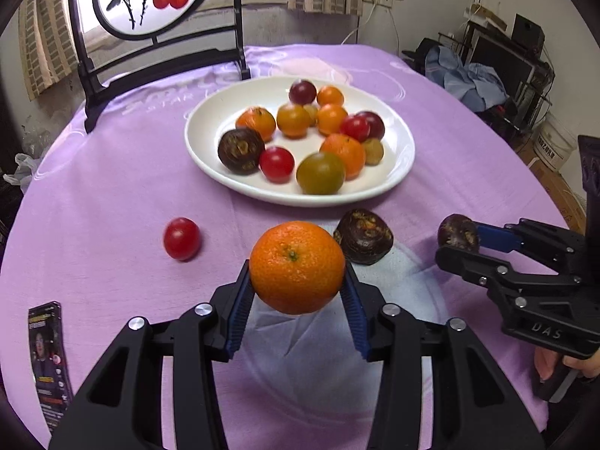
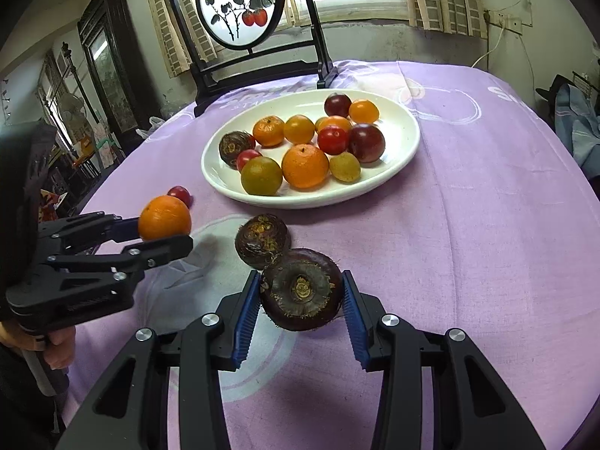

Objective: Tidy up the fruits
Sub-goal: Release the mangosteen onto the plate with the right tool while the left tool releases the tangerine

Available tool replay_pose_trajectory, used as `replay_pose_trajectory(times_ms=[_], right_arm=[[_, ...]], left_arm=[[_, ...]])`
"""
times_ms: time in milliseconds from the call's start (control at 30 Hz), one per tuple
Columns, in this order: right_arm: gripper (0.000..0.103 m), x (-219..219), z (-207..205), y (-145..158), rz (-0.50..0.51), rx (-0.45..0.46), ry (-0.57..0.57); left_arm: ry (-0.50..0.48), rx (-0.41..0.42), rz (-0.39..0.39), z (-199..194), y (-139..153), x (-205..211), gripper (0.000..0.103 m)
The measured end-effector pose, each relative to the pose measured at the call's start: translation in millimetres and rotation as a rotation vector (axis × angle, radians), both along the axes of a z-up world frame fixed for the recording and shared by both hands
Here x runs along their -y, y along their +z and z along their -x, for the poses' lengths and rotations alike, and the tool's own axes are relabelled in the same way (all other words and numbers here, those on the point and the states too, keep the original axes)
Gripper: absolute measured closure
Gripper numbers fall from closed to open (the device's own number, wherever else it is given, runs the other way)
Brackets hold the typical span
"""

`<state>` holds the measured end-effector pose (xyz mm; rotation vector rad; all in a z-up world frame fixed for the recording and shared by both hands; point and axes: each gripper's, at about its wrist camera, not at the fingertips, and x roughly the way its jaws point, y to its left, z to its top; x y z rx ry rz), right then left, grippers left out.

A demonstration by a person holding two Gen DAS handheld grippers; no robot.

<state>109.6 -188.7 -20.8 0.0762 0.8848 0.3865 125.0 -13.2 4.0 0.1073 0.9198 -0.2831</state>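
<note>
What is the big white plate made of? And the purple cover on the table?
The plate looks like glazed ceramic: smooth, white, shiny with soft reflections, though it could be plastic. The purple cover looks like woven cloth: matte, finely textured, with printed white swirls.

"das" on the right gripper (image 1: 459, 242); partial "star" on the purple tablecloth (image 1: 112, 187)

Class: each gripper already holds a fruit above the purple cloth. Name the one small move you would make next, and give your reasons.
Probably carry the left gripper with its orange forward over the plate. The pads press the orange on both sides and it hangs clear of the cloth, while the plate already holds most of the fruit. The right gripper grips a dark fruit and can follow.
</note>
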Motion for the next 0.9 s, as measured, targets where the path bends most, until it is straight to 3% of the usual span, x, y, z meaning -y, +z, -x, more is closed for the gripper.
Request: replay_pose_trajectory(times_ms=[200,400,667,900], right_arm=[[0.060,-9,-16,31,-0.046,0.022,0.056],[0.060,-25,-61,53,0.002,0.085,0.051],[0.060,-39,-116,39,0.031,0.060,0.038],[0.059,-34,-139,20,0.002,0.026,0.017]], left_arm=[[-0.007,0.045,-0.005,-12,27,0,0.059],[0.049,0.069,0.002,-57,37,5,0.059],[0.121,0.039,-0.039,-121,28,6,0.059],[0.146,0.008,-0.057,-149,13,6,0.058]])
